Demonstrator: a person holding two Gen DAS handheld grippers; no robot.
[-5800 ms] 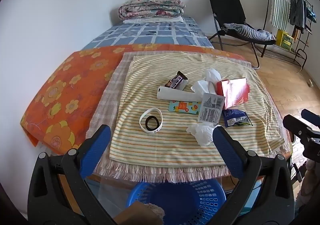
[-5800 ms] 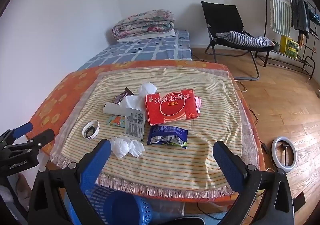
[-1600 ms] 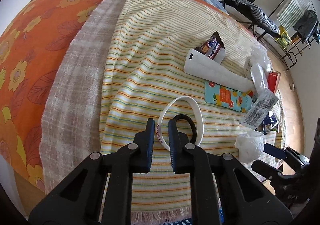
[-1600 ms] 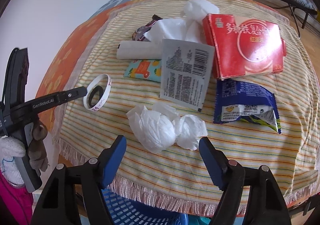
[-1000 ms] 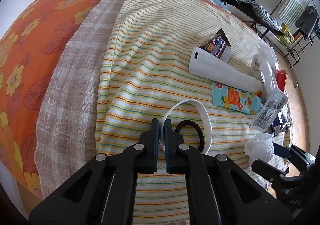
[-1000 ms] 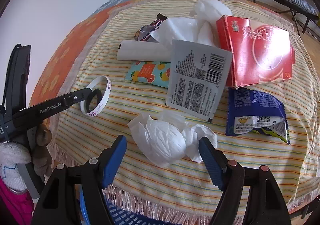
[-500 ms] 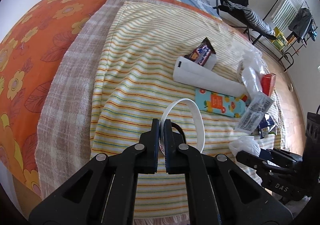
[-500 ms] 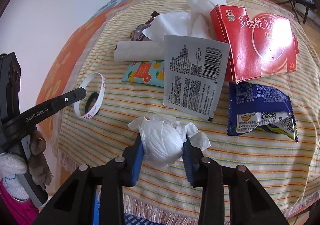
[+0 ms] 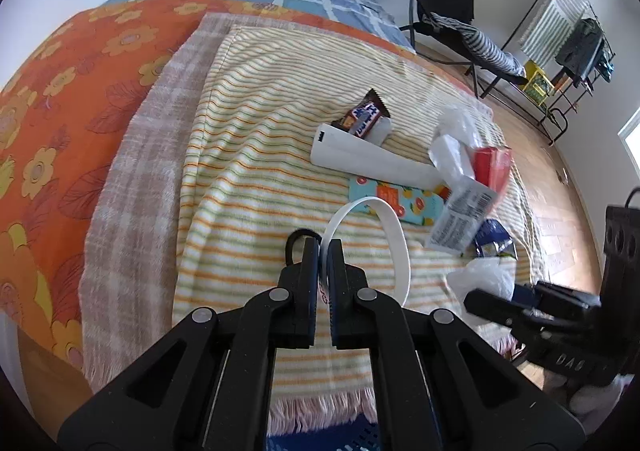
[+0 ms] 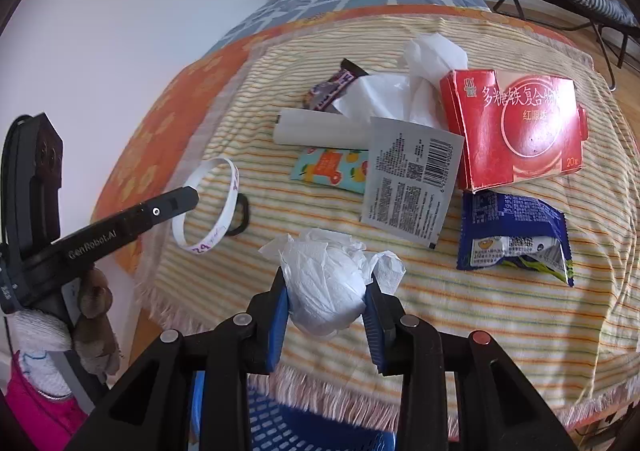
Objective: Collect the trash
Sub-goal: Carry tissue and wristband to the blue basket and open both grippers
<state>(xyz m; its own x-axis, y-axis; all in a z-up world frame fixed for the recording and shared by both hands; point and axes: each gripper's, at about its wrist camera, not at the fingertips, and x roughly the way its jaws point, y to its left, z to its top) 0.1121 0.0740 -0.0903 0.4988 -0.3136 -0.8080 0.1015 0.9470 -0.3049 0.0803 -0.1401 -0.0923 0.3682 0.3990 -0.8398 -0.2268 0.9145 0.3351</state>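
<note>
At the left, the left tool (image 9: 324,247) is seen with its jaws pressed together on the rim of a white wristband (image 9: 394,235), which is held off the striped cloth (image 9: 240,171) with its loop standing roughly on edge, the open ring reaching away from the tool. A black hair tie (image 10: 240,217) is lying flat on the cloth just beside it. In the right wrist view the same wristband (image 10: 224,207) is seen tilted, purple writing showing on its lower rim.

Toward the middle, a white tube (image 10: 320,131) is laid with its long axis running left to right across the tabletop, a chocolate wrapper (image 10: 332,89) angled behind it and a fruit-printed packet (image 10: 332,169) in front. A grey barcoded sachet (image 10: 412,187) is overlapped onto that packet, its long axis running near to far.

Below it, a crumpled white tissue (image 10: 328,283) is clamped between the blue pads of the right tool (image 10: 326,303), near the fringed front edge. A blue basket (image 10: 304,427) is partly seen under that edge.

To the right, a red box (image 10: 516,135) and a blue snack bag (image 10: 512,235) are lying flat.
</note>
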